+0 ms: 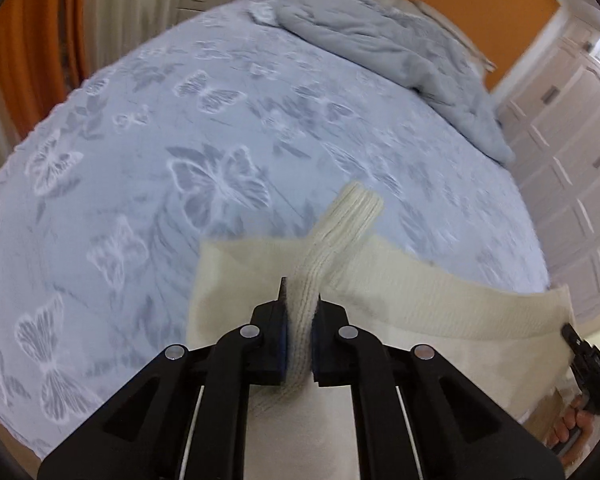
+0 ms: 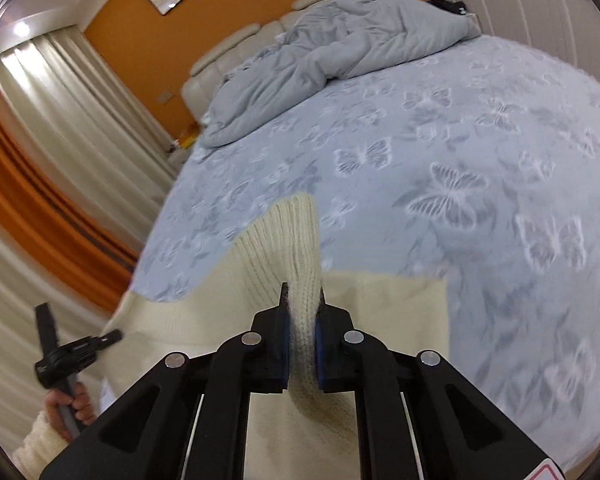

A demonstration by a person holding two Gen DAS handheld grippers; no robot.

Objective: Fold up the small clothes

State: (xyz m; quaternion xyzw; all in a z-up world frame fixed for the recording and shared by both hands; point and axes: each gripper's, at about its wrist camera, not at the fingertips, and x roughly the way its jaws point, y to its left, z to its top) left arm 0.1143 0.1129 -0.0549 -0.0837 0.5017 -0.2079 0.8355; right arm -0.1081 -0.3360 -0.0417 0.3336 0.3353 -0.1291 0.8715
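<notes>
You are clamping left gripper (image 1: 300, 300) and right gripper (image 2: 302, 296) on cream sweater (image 1: 420, 304); bed (image 1: 140, 160) at 12 o'clock.

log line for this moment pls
left gripper: shut on cream knit sweater | right gripper: shut on sweater | sweater over butterfly bedspread

Butterfly-print bed (image 1: 140, 152) (rumpled grey duvet (image 1: 380, 40) atop)
</notes>
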